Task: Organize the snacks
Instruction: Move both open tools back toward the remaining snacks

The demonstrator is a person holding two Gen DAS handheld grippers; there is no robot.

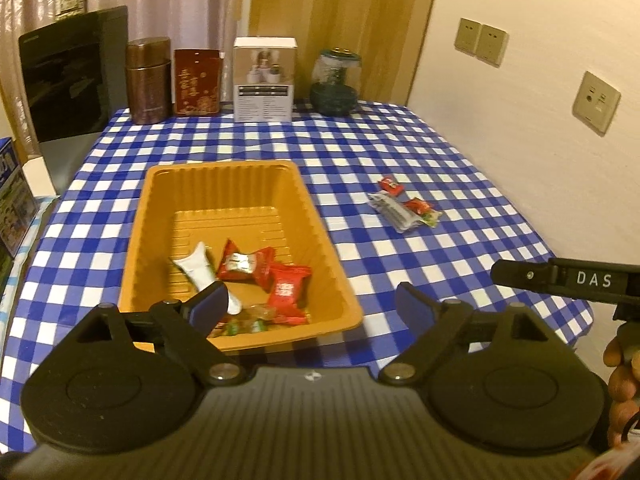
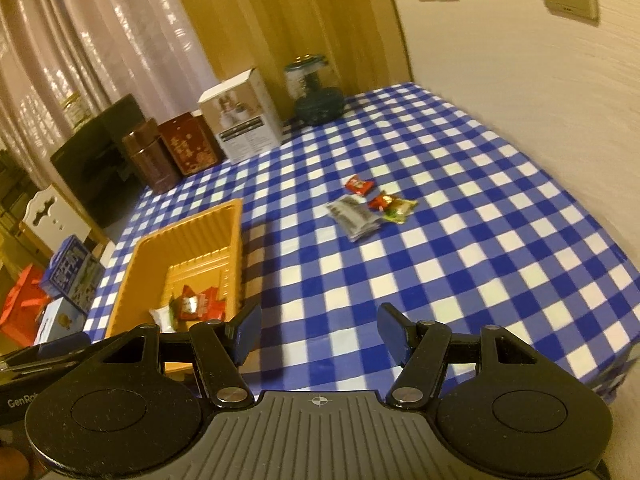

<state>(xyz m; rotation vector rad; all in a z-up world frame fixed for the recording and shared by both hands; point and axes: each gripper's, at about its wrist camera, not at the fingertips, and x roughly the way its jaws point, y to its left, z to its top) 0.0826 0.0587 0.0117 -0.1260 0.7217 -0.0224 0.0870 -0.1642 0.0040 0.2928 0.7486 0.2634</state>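
An orange plastic tray [image 1: 324, 240] sits on the blue checked tablecloth and also shows in the right wrist view [image 2: 132, 276]. It holds red wrapped candies [image 1: 286, 286], a white packet [image 1: 200, 270] and a small green candy [image 1: 244, 324]. A loose pile lies to the tray's right: a silver packet [image 1: 390, 210] [image 2: 354, 216], red candies [image 1: 391, 186] [image 2: 359, 185] and a green one [image 2: 400, 209]. My left gripper [image 1: 310, 306] is open and empty above the tray's near right corner. My right gripper [image 2: 318, 332] is open and empty above the tablecloth, short of the pile.
Along the table's far edge stand a brown canister [image 1: 148, 80], a red tin [image 1: 197, 81], a white box [image 1: 264, 80] and a glass jar [image 1: 335, 82]. A black panel [image 1: 68, 76] leans at the left. The wall [image 1: 540, 120] borders the right side.
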